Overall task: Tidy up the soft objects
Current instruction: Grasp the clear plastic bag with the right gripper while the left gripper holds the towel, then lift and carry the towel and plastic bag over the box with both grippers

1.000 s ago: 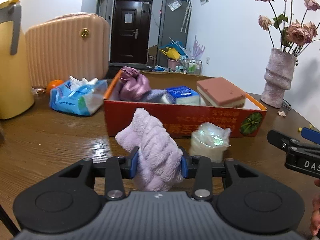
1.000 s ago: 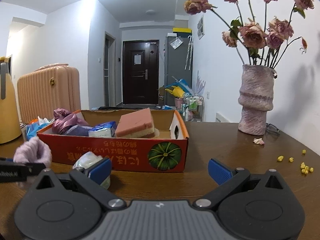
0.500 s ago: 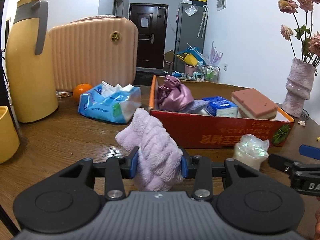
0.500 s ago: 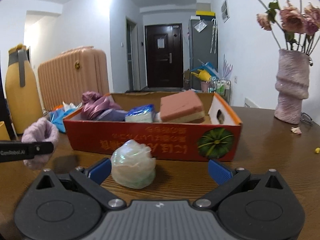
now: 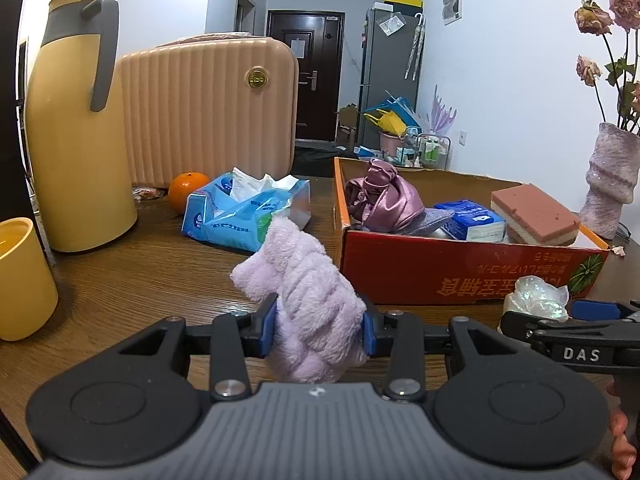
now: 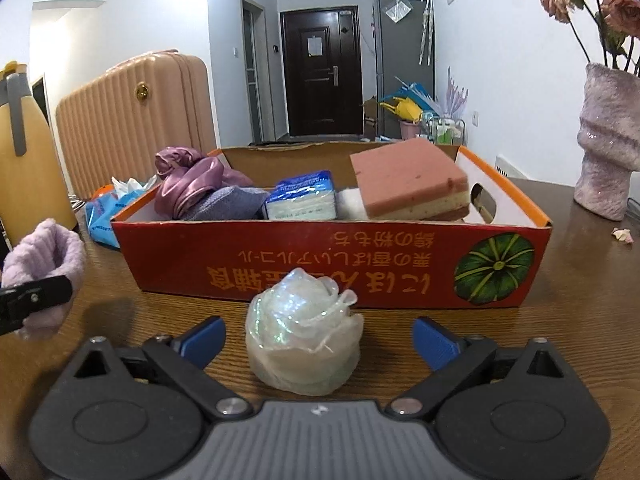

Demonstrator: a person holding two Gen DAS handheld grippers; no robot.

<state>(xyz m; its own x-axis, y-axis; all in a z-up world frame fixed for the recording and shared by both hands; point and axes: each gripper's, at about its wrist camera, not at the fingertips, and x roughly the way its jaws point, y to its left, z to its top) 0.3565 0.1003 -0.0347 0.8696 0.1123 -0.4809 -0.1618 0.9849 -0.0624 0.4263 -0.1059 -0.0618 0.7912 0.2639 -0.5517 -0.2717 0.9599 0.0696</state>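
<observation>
My left gripper (image 5: 319, 330) is shut on a fluffy lilac towel roll (image 5: 304, 292), held above the wooden table in front of the red cardboard box (image 5: 460, 276). The same lilac towel roll (image 6: 44, 256) shows at the left edge of the right wrist view. A pearly white mesh bath pouf (image 6: 304, 330) sits on the table against the box front (image 6: 320, 264). My right gripper (image 6: 318, 338) straddles the pouf, its jaws closing, with gaps still on both sides. Inside the box lie a purple satin bundle (image 6: 188, 184), a blue tissue pack (image 6: 300, 200) and a pink sponge (image 6: 408, 180).
A yellow thermos (image 5: 76, 120), a yellow cup (image 5: 22, 280), a peach suitcase (image 5: 208, 108), an orange (image 5: 188, 196) and an open blue wipes pack (image 5: 248, 212) stand left of the box. A pink vase (image 6: 608, 144) with dried roses stands at the right. Bare wood lies around my grippers.
My left gripper carried the towel roll to the left, away from the box front. My right gripper came forward and down until the pouf sits between its jaws, which have narrowed slightly.
</observation>
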